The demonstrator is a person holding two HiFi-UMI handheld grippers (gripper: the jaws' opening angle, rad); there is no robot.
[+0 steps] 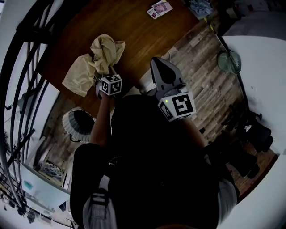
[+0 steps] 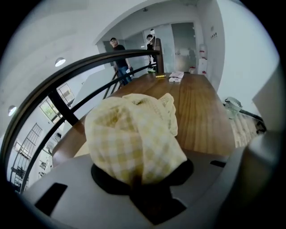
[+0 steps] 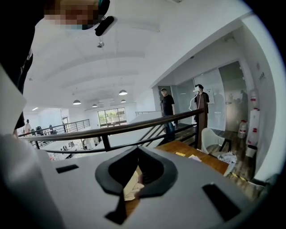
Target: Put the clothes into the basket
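Note:
A yellow checked cloth [image 1: 107, 50] lies bunched on the brown wooden table [image 1: 138, 31], next to a flatter tan cloth [image 1: 79, 74]. My left gripper [image 1: 104, 73] points steeply down into the bunched cloth. In the left gripper view the checked cloth [image 2: 134, 138] bulges up out of the jaws, with my left gripper [image 2: 142, 180] shut on a fold of it. A white ribbed basket [image 1: 77, 124] stands on the floor below the table's near edge. My right gripper [image 1: 161, 63] hovers over the table's near edge, shut and holding nothing; in its own view the right gripper [image 3: 136, 151] has its tips together.
A black railing [image 1: 20, 85] runs along the table's left side. Cards and a booklet [image 1: 159, 9] lie at the table's far end. A round fan [image 1: 229, 61] sits on the plank floor to the right. Two people [image 2: 119, 60] stand far behind the table.

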